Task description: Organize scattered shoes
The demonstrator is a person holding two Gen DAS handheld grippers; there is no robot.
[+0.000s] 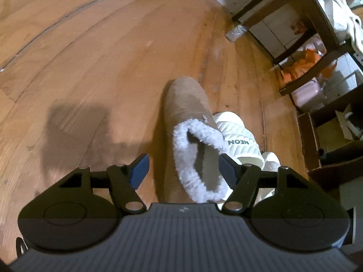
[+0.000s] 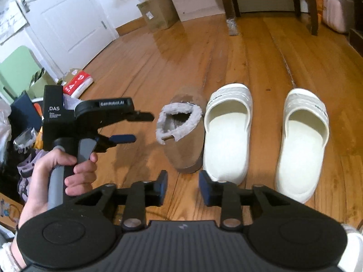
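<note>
Wooden floor [image 2: 158, 52]; slipper [image 2: 181, 136], two slides [image 2: 226, 131]

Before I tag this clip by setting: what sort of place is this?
Most likely a lived-in room at home: a wooden plank floor, a white panelled door, a cardboard box by the wall, and slippers lined up.

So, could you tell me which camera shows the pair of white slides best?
The right wrist view: both white slides lie whole, side by side on the floor. The left wrist view shows only part of one, hidden behind the brown slipper.
</note>
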